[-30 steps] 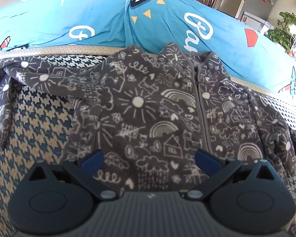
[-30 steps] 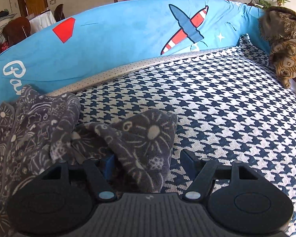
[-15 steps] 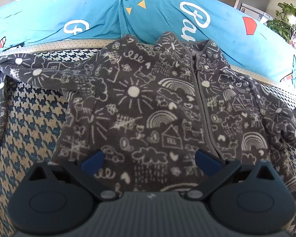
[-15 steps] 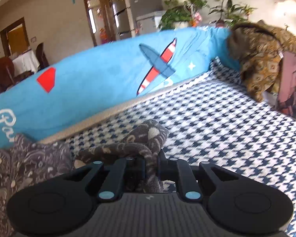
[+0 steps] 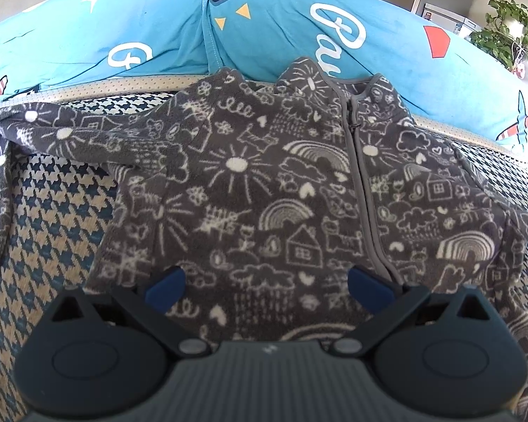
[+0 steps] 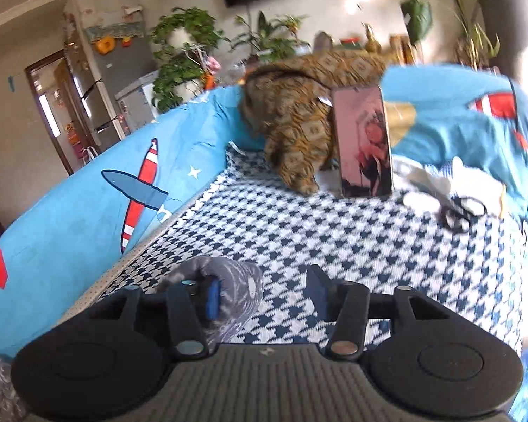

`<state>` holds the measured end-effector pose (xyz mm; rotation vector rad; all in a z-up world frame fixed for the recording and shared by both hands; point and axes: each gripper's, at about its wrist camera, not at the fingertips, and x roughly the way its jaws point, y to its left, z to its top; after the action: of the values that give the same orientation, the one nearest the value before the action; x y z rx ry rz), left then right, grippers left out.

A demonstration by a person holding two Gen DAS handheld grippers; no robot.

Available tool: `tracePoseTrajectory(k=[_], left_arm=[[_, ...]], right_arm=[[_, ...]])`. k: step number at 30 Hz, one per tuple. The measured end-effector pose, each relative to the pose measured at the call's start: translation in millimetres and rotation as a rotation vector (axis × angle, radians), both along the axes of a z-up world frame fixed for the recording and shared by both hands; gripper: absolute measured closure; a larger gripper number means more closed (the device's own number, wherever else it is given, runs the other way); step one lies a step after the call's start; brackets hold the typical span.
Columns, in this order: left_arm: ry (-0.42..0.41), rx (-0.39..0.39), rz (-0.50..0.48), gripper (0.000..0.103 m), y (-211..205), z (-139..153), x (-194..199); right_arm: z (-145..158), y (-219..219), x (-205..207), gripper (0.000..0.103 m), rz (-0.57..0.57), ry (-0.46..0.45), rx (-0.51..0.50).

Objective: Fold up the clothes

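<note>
Right gripper [image 6: 264, 295] has risen, jaws opening, sleeve [image 6: 228, 288] slipping free

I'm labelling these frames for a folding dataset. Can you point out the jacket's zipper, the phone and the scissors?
zipper [image 5: 360, 176]: left wrist view, middle of the grey zip line down the jacket front.
phone [image 6: 364, 140]: right wrist view, centre of its lit screen.
scissors [image 6: 457, 214]: right wrist view, on the dark handle loops.

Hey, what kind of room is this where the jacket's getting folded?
Probably a home living area: the jacket lies on a houndstooth-covered cushion edged by a blue bolster, with houseplants and a fridge behind.
</note>
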<state>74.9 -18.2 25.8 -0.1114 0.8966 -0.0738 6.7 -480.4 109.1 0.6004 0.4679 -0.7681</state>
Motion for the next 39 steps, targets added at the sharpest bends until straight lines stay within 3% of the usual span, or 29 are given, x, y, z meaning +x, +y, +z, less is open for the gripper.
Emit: tracePoseTrajectory(k=[3,7,8,10,13,16,22,26,31,39], left_arm=[[-0.002,0.002,0.008,0.0,3.2,0.9,-0.7],[-0.002,-0.016,0.016,0.0,8.3,3.2,-3.4],[0.0,-0.02,0.017,0.0,9.0,2.9,-4.0],[0.003,-0.025,0.019,0.0,9.8,2.6,-5.1],[0.001,-0.029,0.016,0.0,9.6,3.1,-5.9],[-0.002,-0.033,0.016,0.0,10.3,4.0,-7.1],[-0.003,-0.055,0.025,0.0,17.1,5.5,-14.0],[-0.008,-0.064,0.029,0.0,20.1,7.0,-20.8],[-0.019,-0.074,0.033,0.0,22.4,8.8,-28.7],[-0.018,-0.065,0.026,0.0,20.6,6.4,-33.5]], right_arm=[[-5.5,-8.2,-9.0,0.052,0.013,0.023,0.059],[-2.3,-2.3,-18.1,0.051,0.066,0.035,0.031],[-2.3,-1.0,-21.4,0.047,0.073,0.042,0.035],[-8.7,-1.1,-28.4,0.037,0.067,0.082,0.077],[-26.0,-2.6,-35.3,0.035,0.07,0.184,0.144],[-36.5,2.9,-37.6,0.035,0.162,0.281,0.136],[-36.4,17.9,-64.8,0.031,0.269,0.334,0.079],[-29.6,23.0,-84.3,0.031,0.305,0.28,0.083],[-9.8,33.4,-88.2,0.031,0.359,0.144,-0.026],[-16.9,68.3,-46.4,0.032,0.594,0.199,-0.158]])
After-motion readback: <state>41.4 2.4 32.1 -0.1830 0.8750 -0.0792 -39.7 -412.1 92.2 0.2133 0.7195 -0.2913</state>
